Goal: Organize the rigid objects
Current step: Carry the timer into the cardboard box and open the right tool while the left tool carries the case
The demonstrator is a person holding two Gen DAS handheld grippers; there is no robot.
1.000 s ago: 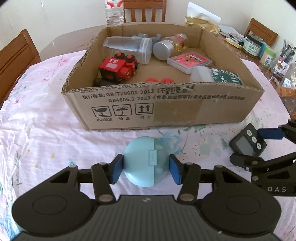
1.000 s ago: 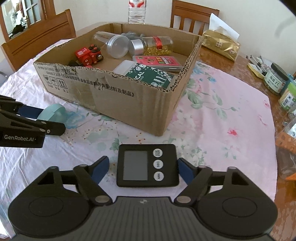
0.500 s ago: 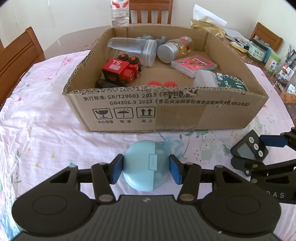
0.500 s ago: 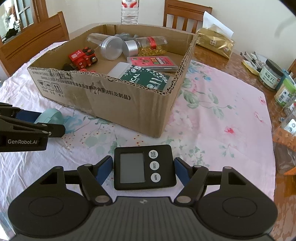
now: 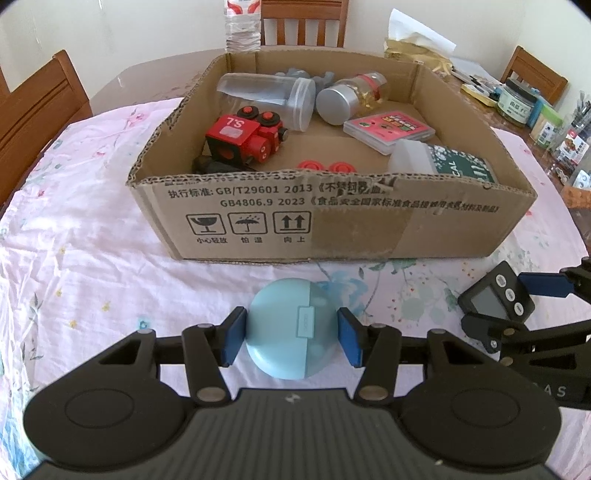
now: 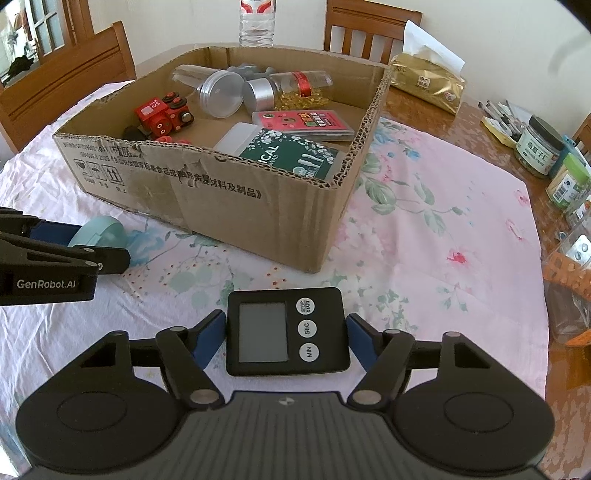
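In the cardboard box (image 5: 258, 225): toy train (image 5: 243, 138); jars (image 5: 332, 101)

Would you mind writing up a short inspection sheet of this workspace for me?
Surface: table under a pink floral cloth, wrinkled.
Job's things: open cardboard box holding a red toy train, two jars lying down, a pink card pack and a green packet; round blue case and black timer outside, in front of it.
Clutter: jars, pens and packets at the table's right edge; gold tissue pack; water bottle behind the box.
Grippers: left gripper shut on the round blue case; right gripper shut on the black timer.
Cables: nothing seen.
Surroundings: wooden chairs, pale wall.
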